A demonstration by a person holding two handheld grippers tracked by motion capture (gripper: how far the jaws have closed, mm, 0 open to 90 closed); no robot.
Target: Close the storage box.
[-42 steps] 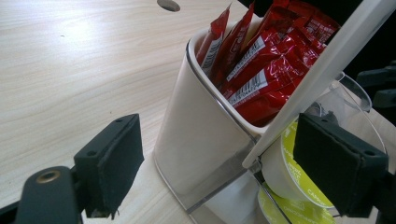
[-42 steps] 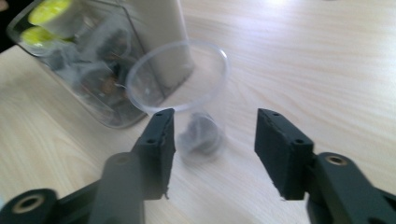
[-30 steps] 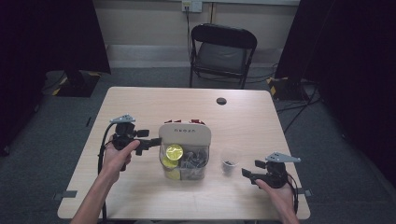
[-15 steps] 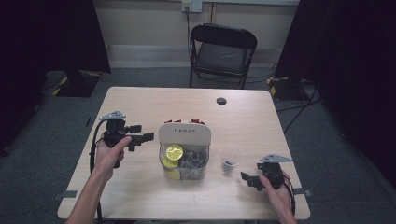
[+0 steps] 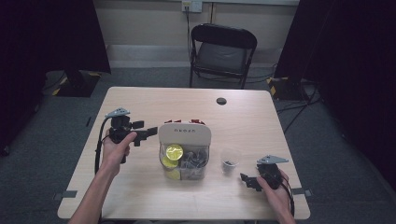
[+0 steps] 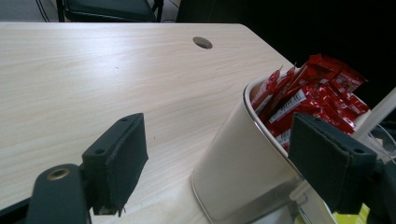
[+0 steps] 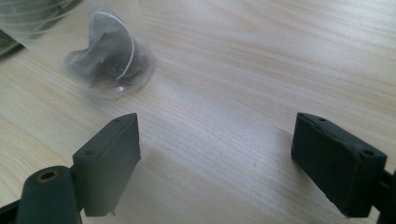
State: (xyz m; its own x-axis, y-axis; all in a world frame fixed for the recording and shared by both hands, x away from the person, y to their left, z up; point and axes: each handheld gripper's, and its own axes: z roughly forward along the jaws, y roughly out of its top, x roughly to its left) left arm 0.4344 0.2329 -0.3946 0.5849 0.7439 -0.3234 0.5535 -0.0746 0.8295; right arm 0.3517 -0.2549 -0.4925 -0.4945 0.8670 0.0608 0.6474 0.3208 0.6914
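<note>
The clear plastic cup with something dark in its bottom stands upright on the counter just right of the white organizer, free to be taken, near the empty, wide-open right tongs, while the left tongs, also open and empty, hover by the organizer's wall.

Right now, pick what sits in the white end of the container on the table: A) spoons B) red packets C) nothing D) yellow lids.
B: the left gripper view shows red packets standing inside the white end of the container, seen between that gripper's open jaws.
</note>
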